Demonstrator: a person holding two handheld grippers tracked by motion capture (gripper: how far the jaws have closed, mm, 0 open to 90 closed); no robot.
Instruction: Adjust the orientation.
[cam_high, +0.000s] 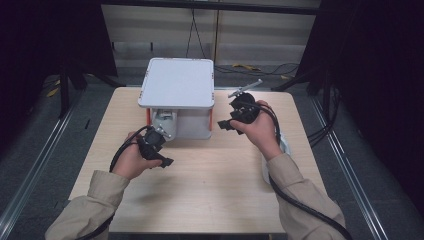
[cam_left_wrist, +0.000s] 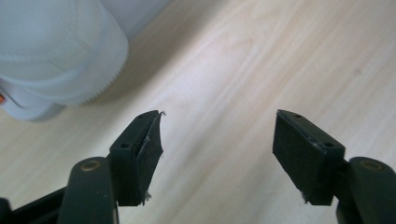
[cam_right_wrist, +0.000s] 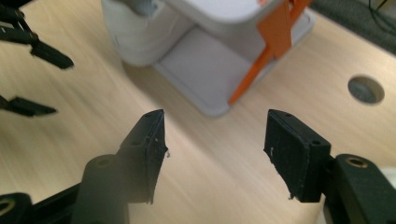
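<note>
Standing on the table (cam_high: 200, 170), white box (cam_high: 177, 97), flat lid, orange corner posts

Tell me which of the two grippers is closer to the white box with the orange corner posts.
The left gripper: it sits just in front of the white box, near its rounded grey part. The right gripper is off the box's right corner, a bit farther away.
</note>
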